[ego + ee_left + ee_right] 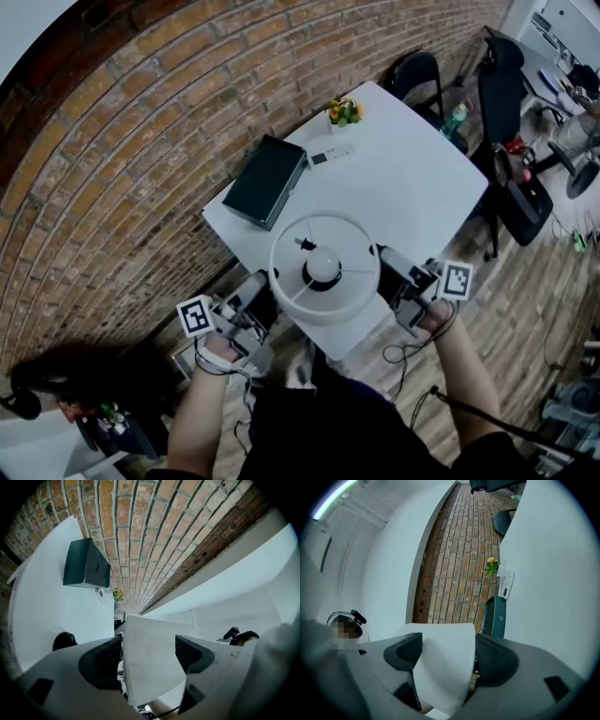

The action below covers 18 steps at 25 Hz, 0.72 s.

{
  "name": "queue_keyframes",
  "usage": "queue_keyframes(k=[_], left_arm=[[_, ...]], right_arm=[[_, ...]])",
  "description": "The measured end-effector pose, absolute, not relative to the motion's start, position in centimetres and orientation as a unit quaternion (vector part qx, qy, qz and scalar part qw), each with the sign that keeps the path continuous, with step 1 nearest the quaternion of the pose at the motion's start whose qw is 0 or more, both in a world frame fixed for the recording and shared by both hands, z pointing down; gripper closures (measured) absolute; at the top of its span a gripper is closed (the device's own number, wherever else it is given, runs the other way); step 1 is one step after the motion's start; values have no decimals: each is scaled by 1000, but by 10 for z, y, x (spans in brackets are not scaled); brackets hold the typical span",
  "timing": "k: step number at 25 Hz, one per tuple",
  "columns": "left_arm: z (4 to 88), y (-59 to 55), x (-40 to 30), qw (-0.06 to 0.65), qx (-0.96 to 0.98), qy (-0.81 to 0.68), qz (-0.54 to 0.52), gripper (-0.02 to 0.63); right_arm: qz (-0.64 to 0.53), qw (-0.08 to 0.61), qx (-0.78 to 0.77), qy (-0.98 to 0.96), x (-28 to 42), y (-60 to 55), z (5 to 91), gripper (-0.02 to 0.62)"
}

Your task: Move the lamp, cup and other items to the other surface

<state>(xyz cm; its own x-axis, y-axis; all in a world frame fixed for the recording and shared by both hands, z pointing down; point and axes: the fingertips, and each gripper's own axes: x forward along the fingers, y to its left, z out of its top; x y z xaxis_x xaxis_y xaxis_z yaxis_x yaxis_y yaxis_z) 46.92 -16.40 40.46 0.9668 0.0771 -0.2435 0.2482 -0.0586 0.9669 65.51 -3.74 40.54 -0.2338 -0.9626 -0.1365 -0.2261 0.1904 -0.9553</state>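
The lamp [323, 267] has a round white shade and a white centre knob, and hangs over the near edge of the white table [412, 187]. My left gripper [265, 298] is shut on the shade's left wall. My right gripper [386, 272] is shut on its right wall. In the left gripper view the white shade [150, 667] fills the gap between the dark pads of my left gripper [149, 656]. The right gripper view shows the shade [443, 677] pinched in my right gripper [446, 656]. The lamp's base is hidden under the shade.
On the table lie a dark green flat case [265, 181], a white remote [331, 154] and a small potted plant [344, 112] by the brick wall. Black chairs [502, 89] stand at the table's far side. Wooden floor lies to the right.
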Motion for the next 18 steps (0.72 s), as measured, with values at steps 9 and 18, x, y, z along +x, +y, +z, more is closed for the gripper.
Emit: queue_keyframes(k=[9,18], left_arm=[[430,-161,445,657,748,80,-49,250],[510,-124,352,559,827,-21,58,255]], right_arm=[[-435,398,-483,647,654,-21,422,262],[-421,354,-571,609,625,22,477,324]])
